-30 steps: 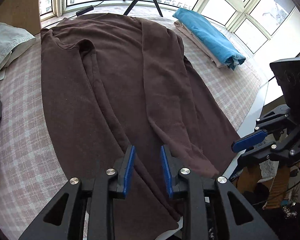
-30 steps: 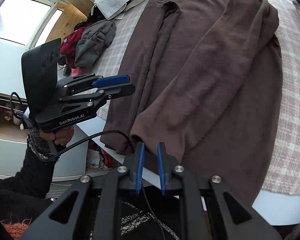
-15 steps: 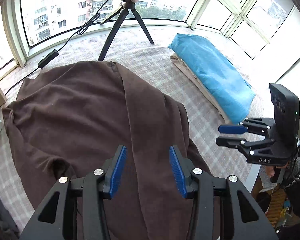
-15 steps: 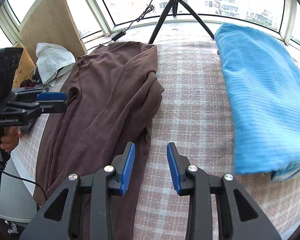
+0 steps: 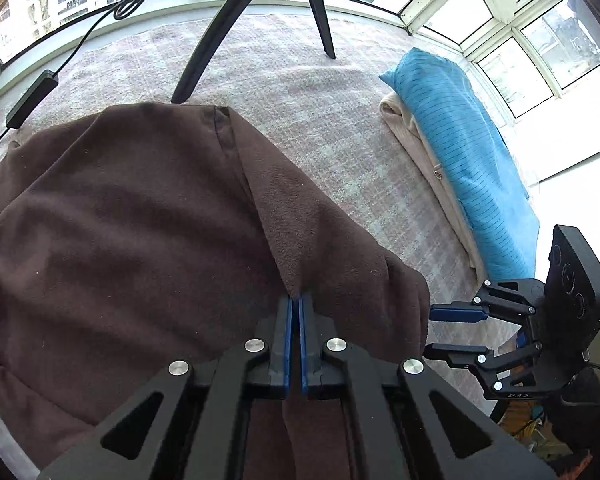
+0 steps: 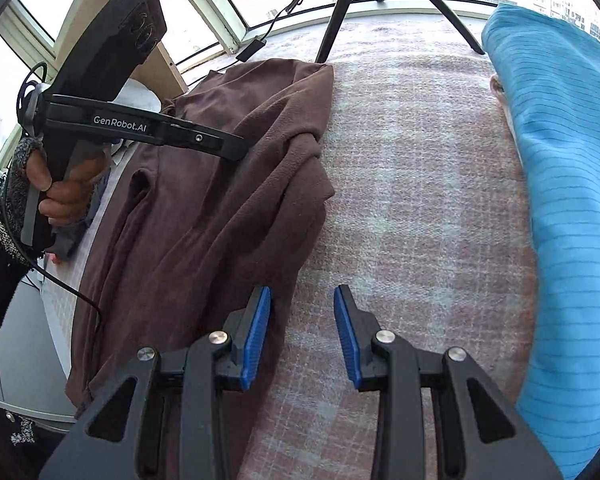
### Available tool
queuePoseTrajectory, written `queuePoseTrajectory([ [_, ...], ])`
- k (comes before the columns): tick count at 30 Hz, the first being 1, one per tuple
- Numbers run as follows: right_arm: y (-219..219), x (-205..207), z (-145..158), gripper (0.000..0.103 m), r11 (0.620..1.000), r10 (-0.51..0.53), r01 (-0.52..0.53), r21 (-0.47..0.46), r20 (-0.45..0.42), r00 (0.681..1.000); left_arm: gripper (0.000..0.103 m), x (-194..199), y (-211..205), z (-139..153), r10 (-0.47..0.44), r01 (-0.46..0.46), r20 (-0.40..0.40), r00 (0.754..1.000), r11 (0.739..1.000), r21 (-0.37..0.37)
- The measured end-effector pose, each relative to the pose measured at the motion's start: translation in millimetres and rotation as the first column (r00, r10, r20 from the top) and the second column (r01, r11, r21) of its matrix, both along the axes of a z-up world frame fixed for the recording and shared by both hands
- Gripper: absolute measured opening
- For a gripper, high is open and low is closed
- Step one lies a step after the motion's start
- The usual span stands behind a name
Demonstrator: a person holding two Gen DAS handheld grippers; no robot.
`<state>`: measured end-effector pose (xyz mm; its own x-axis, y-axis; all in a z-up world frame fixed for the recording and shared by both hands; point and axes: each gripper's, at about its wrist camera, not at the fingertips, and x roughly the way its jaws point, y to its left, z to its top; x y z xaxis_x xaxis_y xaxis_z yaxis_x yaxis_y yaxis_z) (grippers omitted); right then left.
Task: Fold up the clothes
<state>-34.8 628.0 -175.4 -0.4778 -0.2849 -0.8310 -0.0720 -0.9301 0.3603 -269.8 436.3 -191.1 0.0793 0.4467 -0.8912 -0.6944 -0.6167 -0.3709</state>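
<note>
A large brown fleece garment (image 5: 132, 232) lies spread on the plaid bed cover (image 5: 340, 120), with one sleeve folded over its body. My left gripper (image 5: 295, 300) is shut on a raised fold of that sleeve; the cloth peaks right at the blue pads. In the right wrist view the same garment (image 6: 220, 208) is bunched along its right edge, and the left gripper (image 6: 234, 147), held by a hand (image 6: 60, 196), rests on it. My right gripper (image 6: 302, 300) stands open just off that edge, left pad over brown cloth, right pad over bare cover. It also shows open as the right gripper (image 5: 436, 332) beside the sleeve.
A folded blue cloth (image 6: 560, 160) lies on a beige one (image 5: 416, 148) along the right side of the bed. Tripod legs (image 5: 204, 52) stand at the far end by the window, with a cable and black adapter (image 5: 32, 98). A pale pillow (image 6: 140, 96) lies at left.
My left gripper moved forward over the garment and went from open to shut on the sleeve fold. The right gripper came closer to the garment's edge and stays open.
</note>
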Motion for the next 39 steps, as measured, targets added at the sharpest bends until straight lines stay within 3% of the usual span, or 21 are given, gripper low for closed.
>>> queuePoseTrajectory([
  [7,-4,-14,-2,0.033,0.999,0.048,-0.048,0.022,-0.003,0.999,0.002,-8,-35,11,0.038,-0.038,-0.051,0.998,0.999,-0.009],
  [19,-28,-64,-9,0.033,0.986,0.141,-0.139,0.09,-0.014,0.99,0.002,-14,-37,9,0.047,-0.046,-0.033,0.998,0.999,0.011],
  [21,-20,-66,-12,0.008,0.989,0.11,-0.109,0.103,0.003,0.994,0.002,-13,-37,6,0.044,-0.043,-0.035,0.998,0.999,0.007],
  [24,4,-59,-7,0.008,0.998,0.04,-0.039,0.049,-0.018,0.999,0.002,-7,-34,-7,0.027,-0.028,-0.035,0.999,0.999,-0.025],
  [27,21,-56,-15,0.008,1.0,-0.021,0.021,-0.013,0.018,1.0,0.002,4,-21,-28,-0.025,0.02,-0.054,0.998,0.994,-0.108],
  [30,20,-54,-18,0.008,0.999,-0.045,0.045,0.011,0.024,0.999,0.003,6,-17,-24,-0.059,0.053,-0.064,0.996,0.994,-0.093],
  [31,19,-53,-18,0.008,0.998,-0.048,0.047,0.033,0.022,0.999,0.004,1,-18,-18,-0.045,0.041,-0.062,0.997,0.997,-0.064],
  [33,15,-51,-17,0.014,0.995,-0.042,0.04,0.089,0.023,0.999,0.019,-15,-19,-7,-0.001,-0.001,-0.052,0.999,1.0,-0.023],
  [35,12,-48,-11,0.02,0.991,-0.038,0.037,0.126,0.007,0.999,0.021,-31,-13,-1,0.024,-0.025,-0.06,0.998,1.0,-0.011],
  [37,7,-46,-2,0.027,0.984,-0.03,0.033,0.176,-0.022,0.999,0.023,-40,1,0,0.005,-0.005,-0.06,0.998,1.0,-0.011],
  [39,3,-48,6,0.031,0.976,-0.007,0.018,0.217,-0.054,0.999,0.038,-44,17,-7,-0.028,0.026,-0.058,0.998,0.999,-0.039],
])
